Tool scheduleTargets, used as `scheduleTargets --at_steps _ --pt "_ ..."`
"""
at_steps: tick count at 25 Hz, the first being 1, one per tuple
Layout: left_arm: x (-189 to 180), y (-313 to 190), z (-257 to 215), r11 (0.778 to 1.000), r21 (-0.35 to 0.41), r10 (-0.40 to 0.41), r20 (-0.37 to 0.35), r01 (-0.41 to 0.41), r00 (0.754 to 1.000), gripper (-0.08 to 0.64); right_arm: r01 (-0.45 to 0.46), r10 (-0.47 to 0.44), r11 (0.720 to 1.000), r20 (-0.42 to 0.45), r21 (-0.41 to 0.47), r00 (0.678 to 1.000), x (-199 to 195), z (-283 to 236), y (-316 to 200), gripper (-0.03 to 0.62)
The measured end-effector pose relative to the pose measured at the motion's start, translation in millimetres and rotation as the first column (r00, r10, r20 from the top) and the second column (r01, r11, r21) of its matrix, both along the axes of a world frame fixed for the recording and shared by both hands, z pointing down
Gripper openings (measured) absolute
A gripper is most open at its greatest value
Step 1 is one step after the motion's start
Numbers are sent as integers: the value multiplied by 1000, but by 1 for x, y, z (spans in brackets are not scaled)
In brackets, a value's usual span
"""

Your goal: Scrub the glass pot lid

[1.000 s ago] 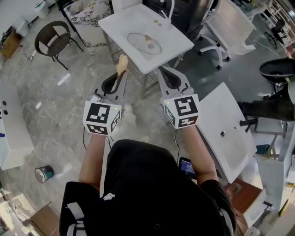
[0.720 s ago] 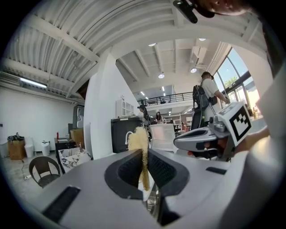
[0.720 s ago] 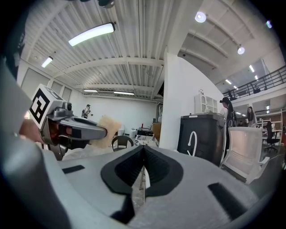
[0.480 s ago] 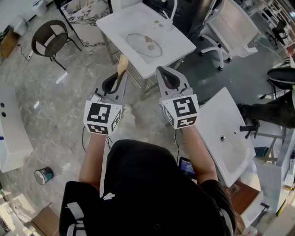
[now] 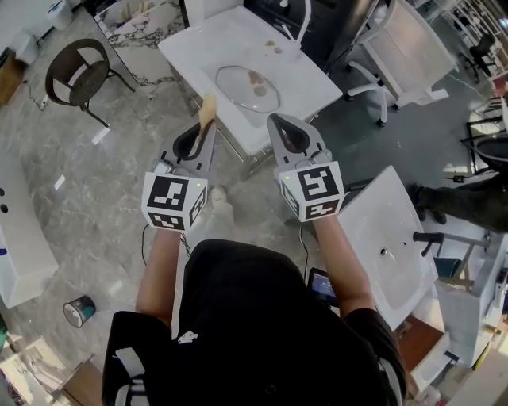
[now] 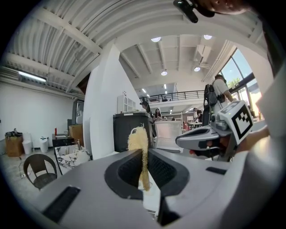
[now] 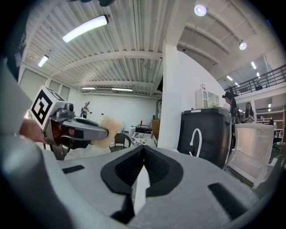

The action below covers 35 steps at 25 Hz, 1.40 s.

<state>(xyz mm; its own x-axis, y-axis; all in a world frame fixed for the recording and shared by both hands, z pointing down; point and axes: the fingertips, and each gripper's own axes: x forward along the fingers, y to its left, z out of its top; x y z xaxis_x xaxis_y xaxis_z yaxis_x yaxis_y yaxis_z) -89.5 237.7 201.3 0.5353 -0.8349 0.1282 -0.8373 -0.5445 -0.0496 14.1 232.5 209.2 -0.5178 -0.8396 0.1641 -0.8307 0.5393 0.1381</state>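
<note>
Left tongs [image 5: 205,127]: pressed together on a straw-coloured scrubbing pad [image 5: 209,109]. The left gripper view showed the pad upright between the dark ribbed pads, with its frayed top standing above the jaws.
Right tongs [image 5: 276,121]: pressed together with nothing between them. The right gripper view showed the two dark pads meeting along one line.
Pose of the tongs: both were held out in front of the person, side by side and apart, each pointing toward the surface. Each marker cube sat at the rear, near the hand.
Glass pot lid [image 5: 248,87]: lay flat on the white surface [image 5: 305,75], near its middle. It was ahead of both tongs and touched neither. Brownish marks showed around its centre.
Scrubbing pad and lid: apart, with the pad's tip short of the near edge of the surface in the head view.
Faucet [image 5: 298,20]: white and curved, standing at the far side of the surface, beyond the lid.
Floor [image 5: 103,182]: grey and marbled, under the tongs and the person.
Dark chair [image 5: 70,75]: round-seated, on the floor to the left of the surface.
White chair [image 5: 405,47]: to the right of the surface.
Basin [image 5: 389,238]: a white slab with a drain hole, just right of the person's right arm.
Can [image 5: 79,311]: small, on the floor at lower left.
</note>
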Motion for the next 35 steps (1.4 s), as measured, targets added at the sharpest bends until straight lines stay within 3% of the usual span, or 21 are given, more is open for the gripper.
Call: scheduleTargets --at_steps 20,35 --pt "-51 -186 7 995 -80 63 -20 -64 998 20 -50 48 998 -33 -49 998 -52 -2 -182 -2" --pt "-57 -266 40 976 -138 169 -6 -168 986 20 -138 132 984 -55 -116 990 -57 31 -250 -2"
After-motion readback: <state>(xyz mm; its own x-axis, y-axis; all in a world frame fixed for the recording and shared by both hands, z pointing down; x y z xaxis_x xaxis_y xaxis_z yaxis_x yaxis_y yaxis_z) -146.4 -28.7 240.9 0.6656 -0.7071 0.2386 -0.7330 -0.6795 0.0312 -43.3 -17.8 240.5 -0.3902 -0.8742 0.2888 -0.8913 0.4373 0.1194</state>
